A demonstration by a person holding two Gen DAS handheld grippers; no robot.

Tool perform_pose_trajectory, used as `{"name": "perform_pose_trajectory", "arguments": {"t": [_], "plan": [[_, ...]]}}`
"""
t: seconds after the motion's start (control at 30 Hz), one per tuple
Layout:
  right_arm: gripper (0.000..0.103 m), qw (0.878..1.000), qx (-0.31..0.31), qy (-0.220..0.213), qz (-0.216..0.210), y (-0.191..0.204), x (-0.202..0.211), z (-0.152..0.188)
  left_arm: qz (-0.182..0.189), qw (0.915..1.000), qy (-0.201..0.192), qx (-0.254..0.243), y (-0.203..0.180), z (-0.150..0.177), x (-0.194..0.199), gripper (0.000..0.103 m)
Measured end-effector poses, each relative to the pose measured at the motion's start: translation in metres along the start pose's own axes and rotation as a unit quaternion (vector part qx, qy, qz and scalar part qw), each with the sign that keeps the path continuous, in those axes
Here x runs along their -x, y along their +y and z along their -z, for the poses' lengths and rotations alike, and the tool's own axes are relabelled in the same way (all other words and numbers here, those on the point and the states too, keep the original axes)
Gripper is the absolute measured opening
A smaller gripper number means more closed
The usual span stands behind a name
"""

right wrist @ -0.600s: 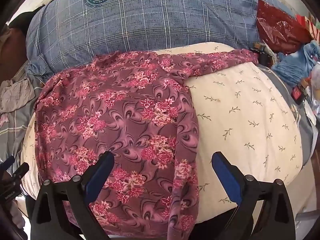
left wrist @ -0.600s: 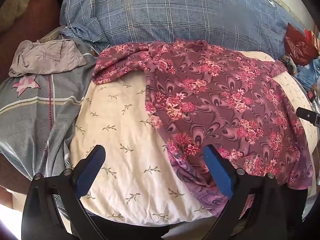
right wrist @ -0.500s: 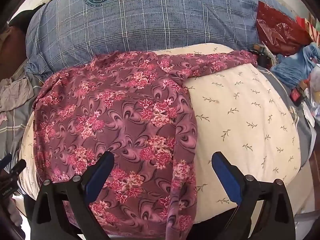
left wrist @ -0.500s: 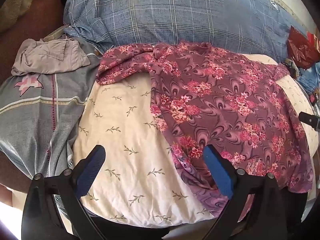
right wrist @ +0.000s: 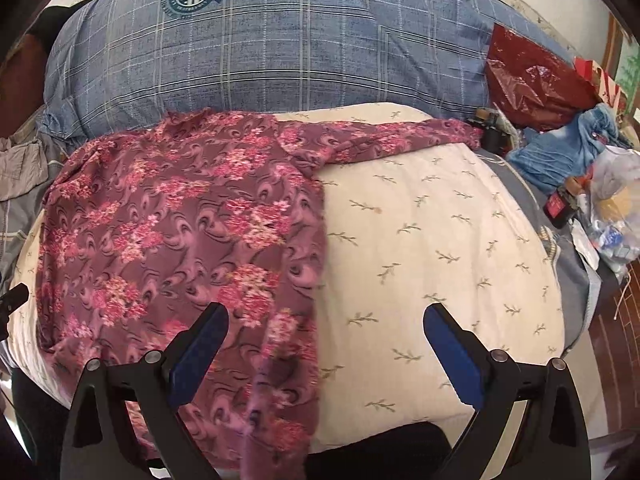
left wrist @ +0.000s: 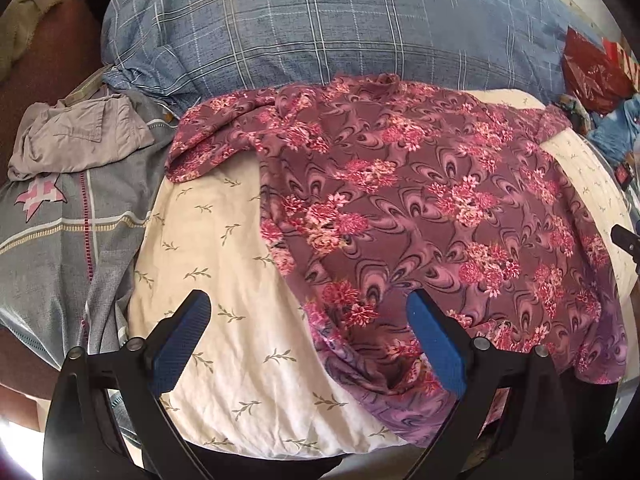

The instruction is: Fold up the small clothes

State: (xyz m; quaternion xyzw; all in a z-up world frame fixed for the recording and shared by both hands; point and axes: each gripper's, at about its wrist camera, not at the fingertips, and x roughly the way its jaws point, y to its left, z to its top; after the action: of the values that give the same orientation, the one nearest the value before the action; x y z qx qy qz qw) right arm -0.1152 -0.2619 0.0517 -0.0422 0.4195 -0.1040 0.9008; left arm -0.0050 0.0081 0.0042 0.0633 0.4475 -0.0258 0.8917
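Observation:
A maroon floral top [left wrist: 420, 200] [right wrist: 180, 232] lies spread flat over a cream leaf-print pillow [left wrist: 224, 272] [right wrist: 432, 248], sleeves stretched out to either side near the far edge. Its hem hangs over the pillow's near edge. My left gripper [left wrist: 308, 340] hovers open above the top's lower left side edge, nothing between its blue pads. My right gripper [right wrist: 326, 348] hovers open over the top's lower right side edge, also holding nothing. A tip of the right gripper [left wrist: 624, 238] shows at the right edge of the left wrist view, and the left gripper's tip [right wrist: 14, 296] at the left edge of the right wrist view.
A big blue checked pillow [left wrist: 320, 32] [right wrist: 260, 52] lies behind. A grey garment [left wrist: 76, 136] sits on grey bedding [left wrist: 52, 240] at left. At right are a red plastic bag [right wrist: 532, 80], blue cloth [right wrist: 560, 152], a clear bag [right wrist: 616, 200] and small clutter.
Both grippers have drifted a little left and back along the pillow; the top now sits further right and lower in the left wrist view. Both stay open, the top unmoved.

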Motion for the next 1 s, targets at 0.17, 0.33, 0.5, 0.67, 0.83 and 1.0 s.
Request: {"name": "perform_pose_trajectory", "arguments": {"t": [0.17,0.33,0.5,0.67,0.83,1.0], "plan": [[0.098,0.999,-0.04,0.008,-0.011,-0.025,-0.005,0.01,0.001,0.9999,0.011,-0.003,-0.008,-0.002,-0.003,0.099],[0.098,0.998,-0.056,0.013,-0.024,-0.034,-0.011,0.017,-0.004,0.9998,0.017,-0.008,-0.013,-0.004,-0.006,0.099],[0.098,0.998,-0.062,0.009,-0.032,-0.033,-0.013,0.02,-0.001,0.9997,0.022,-0.011,-0.015,-0.005,-0.01,0.099],[0.098,0.998,-0.057,0.017,-0.029,-0.029,-0.015,0.019,0.003,0.9996,0.026,-0.009,-0.014,-0.005,-0.014,0.099],[0.098,0.998,-0.05,0.019,-0.025,-0.023,-0.015,0.016,0.01,0.9995,0.029,0.0,-0.01,-0.005,-0.018,0.099],[0.098,0.999,-0.04,0.02,-0.023,-0.015,-0.014,0.012,0.016,0.9994,0.03,0.006,-0.005,-0.004,-0.021,0.099]]}}
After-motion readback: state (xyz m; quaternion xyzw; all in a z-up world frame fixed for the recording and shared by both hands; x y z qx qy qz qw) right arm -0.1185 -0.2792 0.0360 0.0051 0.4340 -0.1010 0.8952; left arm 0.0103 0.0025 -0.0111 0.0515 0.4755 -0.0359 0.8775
